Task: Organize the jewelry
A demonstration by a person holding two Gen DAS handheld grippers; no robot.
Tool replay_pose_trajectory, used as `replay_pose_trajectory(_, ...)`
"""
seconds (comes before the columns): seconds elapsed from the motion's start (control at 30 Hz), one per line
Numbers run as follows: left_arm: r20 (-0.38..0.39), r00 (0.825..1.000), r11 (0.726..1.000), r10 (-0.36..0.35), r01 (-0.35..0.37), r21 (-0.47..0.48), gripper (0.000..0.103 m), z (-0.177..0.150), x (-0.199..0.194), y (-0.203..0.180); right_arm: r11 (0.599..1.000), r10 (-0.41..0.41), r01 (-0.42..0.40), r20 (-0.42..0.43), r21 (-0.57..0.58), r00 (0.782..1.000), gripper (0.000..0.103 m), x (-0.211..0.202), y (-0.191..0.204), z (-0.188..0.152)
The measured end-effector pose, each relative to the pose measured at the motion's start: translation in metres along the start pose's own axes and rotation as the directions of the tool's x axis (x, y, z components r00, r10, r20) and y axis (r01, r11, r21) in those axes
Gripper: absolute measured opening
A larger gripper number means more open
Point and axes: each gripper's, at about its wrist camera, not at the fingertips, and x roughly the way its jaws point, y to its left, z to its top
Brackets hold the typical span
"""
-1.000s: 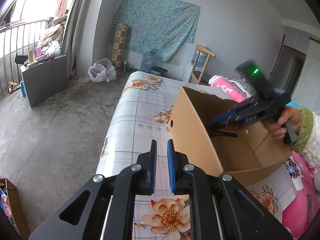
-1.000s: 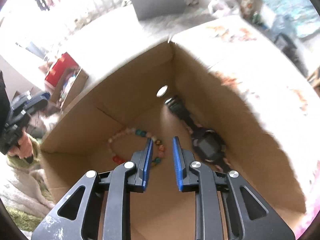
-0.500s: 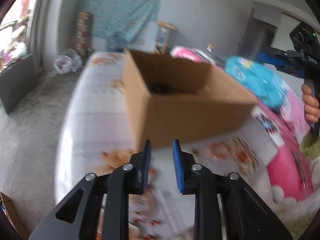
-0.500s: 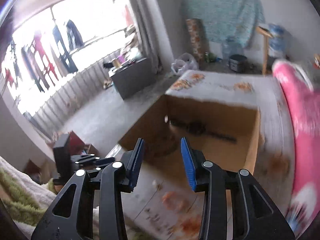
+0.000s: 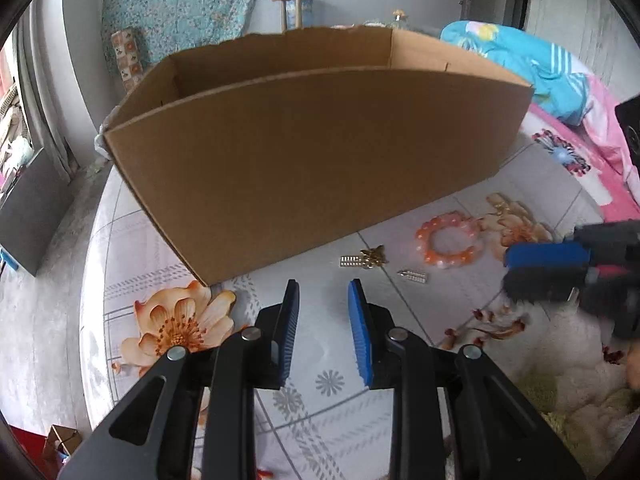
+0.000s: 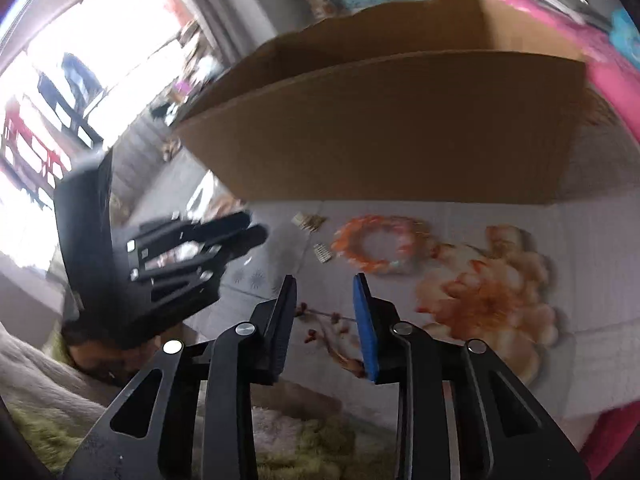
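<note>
The left gripper [image 5: 323, 304] is released, its jaws apart over the floral cloth [image 5: 160, 272]. The right gripper [image 6: 325, 300] is released too, holding nothing. The orange bead bracelet [image 5: 449, 242] lies on the cloth at 2 o'clock from the left gripper, near the cardboard box [image 5: 312, 160]. Small gold earrings [image 5: 362, 259] lie just beside the bracelet, at its 9 o'clock.

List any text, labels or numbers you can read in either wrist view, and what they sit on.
None legible.
Cardboard box: plain brown walls, no print visible.
Floral tablecloth: flower pattern only, no words.
Gold pieces beside the orange bead bracelet: too small to show any marking.
Right wrist view: motion-blurred, nothing readable.
</note>
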Motion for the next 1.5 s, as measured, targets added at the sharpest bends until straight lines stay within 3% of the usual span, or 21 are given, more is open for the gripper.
replay_pose_trajectory(0.37,-0.041,0.999,0.999,0.010,-0.012,-0.037,0.024,0.000,0.009,0.006,0.964,-0.133,0.129,-0.001,-0.231,0.991,0.017,0.047,0.035,0.009)
replay_pose_trajectory(0.63,-0.026,1.000,0.999,-0.010,0.009,-0.037,0.024,-0.004,0.006,0.013,0.939,-0.163,0.151,-0.012,-0.309,0.987,0.016,0.064,0.032,0.018)
replay_pose_trajectory(0.83,-0.020,1.000,0.999,-0.019,0.018,-0.039,0.024,-0.005,0.006,0.017,0.899,-0.192,0.161,-0.037,-0.408,0.981,0.014,0.072,0.044,0.020)
replay_pose_trajectory(0.93,-0.017,1.000,0.999,-0.025,0.024,-0.049,0.024,-0.005,0.006,0.018,0.898,-0.192,0.151,-0.058,-0.414,0.980,0.003,0.079,0.045,0.020)
replay_pose_trajectory(1.23,-0.001,0.999,0.998,-0.051,0.051,-0.043,0.024,-0.004,0.003,0.017,0.956,-0.138,0.113,-0.073,-0.272,0.988,0.000,0.064,0.031,0.012)
replay_pose_trajectory(1.5,0.024,0.998,0.996,-0.062,0.060,0.062,0.024,0.006,0.008,-0.002,0.983,-0.101,0.087,-0.078,-0.163,0.992,0.000,0.055,0.014,0.001)
